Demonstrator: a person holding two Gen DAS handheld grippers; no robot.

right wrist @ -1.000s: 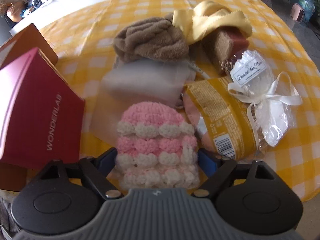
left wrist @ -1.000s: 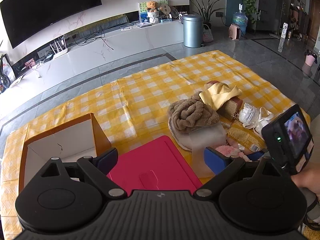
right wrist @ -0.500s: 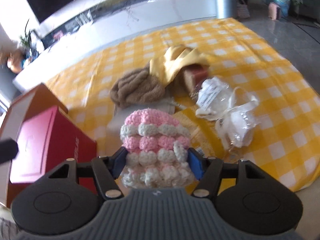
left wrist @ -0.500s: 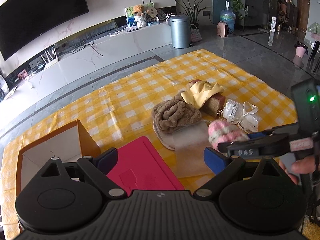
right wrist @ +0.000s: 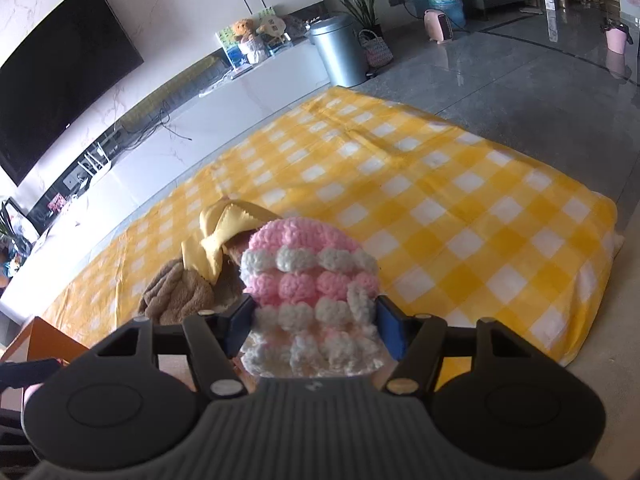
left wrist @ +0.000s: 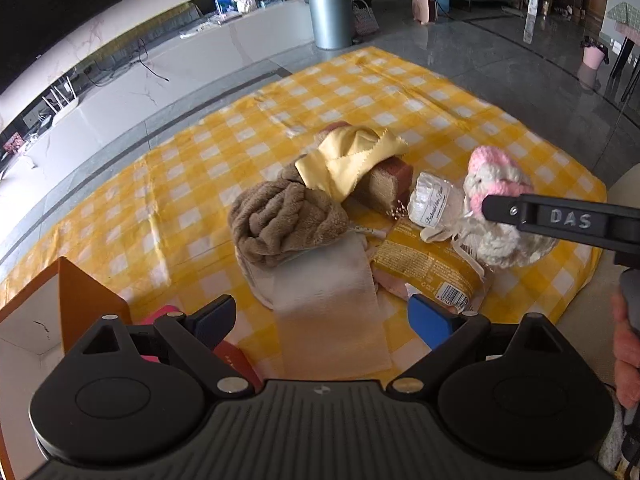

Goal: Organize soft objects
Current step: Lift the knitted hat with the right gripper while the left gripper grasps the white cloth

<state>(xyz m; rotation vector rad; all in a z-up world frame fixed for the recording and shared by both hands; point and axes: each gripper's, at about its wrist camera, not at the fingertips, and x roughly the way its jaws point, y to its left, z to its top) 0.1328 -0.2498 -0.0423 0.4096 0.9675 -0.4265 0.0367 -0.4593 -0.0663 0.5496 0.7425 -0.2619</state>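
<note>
Pink-and-white crocheted hat (right wrist: 310, 292) now hangs lifted off the pile, right claw (right wrist: 314, 326) clamped on it after closing; left claw (left wrist: 322, 318) gapes empty, box (left wrist: 48, 312) next.

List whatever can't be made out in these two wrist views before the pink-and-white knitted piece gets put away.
- Orange box, left wrist view: cut off by the frame edge and the left gripper; contents unseen.
- Pink-and-white knitted piece, right wrist view: lower end hidden behind the right gripper.
- Clear pouch, left wrist view: label too small to read.
- Red box, left wrist view: mostly covered by the left gripper.
</note>
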